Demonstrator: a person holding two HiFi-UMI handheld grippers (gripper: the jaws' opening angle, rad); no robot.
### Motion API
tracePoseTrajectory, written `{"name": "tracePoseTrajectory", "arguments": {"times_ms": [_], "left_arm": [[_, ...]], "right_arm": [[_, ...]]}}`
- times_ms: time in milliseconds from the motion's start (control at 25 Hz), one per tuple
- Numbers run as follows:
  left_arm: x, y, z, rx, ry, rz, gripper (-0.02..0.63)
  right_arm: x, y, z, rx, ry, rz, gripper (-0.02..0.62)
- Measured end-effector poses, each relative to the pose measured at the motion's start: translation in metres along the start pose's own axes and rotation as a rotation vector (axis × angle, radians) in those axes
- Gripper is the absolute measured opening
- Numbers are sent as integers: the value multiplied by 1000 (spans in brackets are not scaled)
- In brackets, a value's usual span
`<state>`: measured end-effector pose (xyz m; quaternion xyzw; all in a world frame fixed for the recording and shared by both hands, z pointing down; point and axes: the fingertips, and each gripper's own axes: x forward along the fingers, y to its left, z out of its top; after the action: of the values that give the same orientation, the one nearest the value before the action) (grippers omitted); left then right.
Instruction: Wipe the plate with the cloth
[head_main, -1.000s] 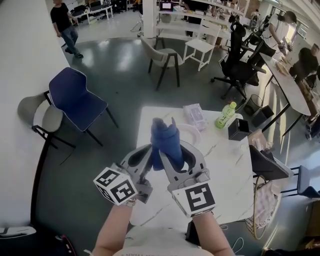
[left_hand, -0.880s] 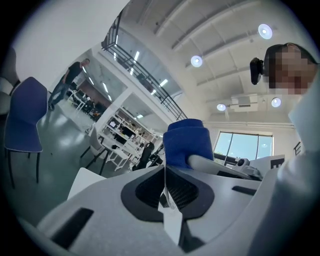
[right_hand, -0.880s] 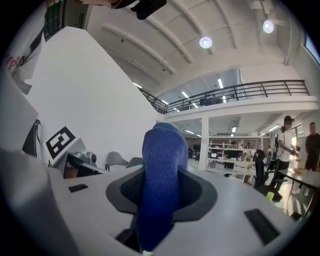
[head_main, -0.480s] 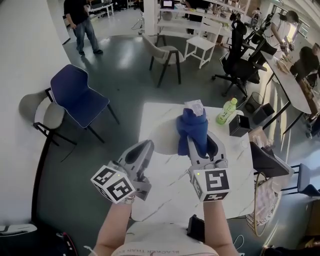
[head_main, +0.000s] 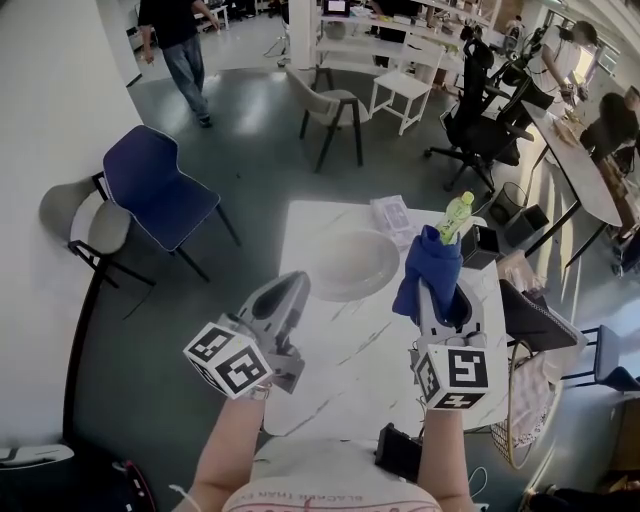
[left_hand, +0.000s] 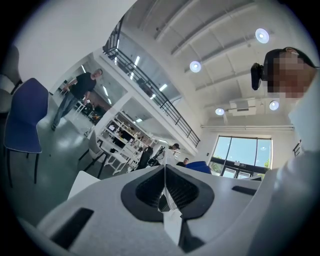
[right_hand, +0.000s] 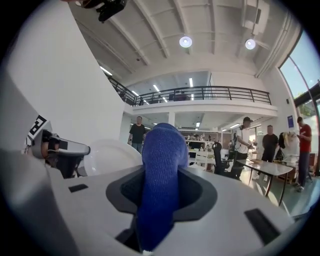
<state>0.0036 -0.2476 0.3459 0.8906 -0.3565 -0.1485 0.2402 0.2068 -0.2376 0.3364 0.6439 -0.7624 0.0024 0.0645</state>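
Cloth (right_hand: 162, 150) fills right claw (right_hand: 160, 192); its inner faces hidden.

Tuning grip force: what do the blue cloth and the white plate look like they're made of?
Blue knitted cloth: soft, matte fabric, probably cotton or microfibre; fine ribbed weave, drooping folds.
White round plate: smooth, slightly glossy, likely ceramic or melamine; soft highlights.

A green bottle (head_main: 456, 216) stands at the far side of the white table (head_main: 340, 360) before me, a black box (head_main: 484, 247) beside it. A blue chair (head_main: 158, 190) sits left, a person (head_main: 182, 40) beyond.
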Motion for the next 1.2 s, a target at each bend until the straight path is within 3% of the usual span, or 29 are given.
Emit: {"name": "tracePoseTrajectory", "arguments": {"times_ms": [280,520,840,1200], "left_arm": [[0,-2,1,2,5,-6,10],[-1,-2,1,9,11,-4,10],[0,-5,-1,0,18,-13,10],[1,-8,1,-3,21,-35,11]], "right_arm": [[-13,89,21,19,-51,245,123],[-7,157,30,-76,-73,404,123],[9,160,4,-226,29,363,124],[13,102,-23,-186,131,230,126]]}}
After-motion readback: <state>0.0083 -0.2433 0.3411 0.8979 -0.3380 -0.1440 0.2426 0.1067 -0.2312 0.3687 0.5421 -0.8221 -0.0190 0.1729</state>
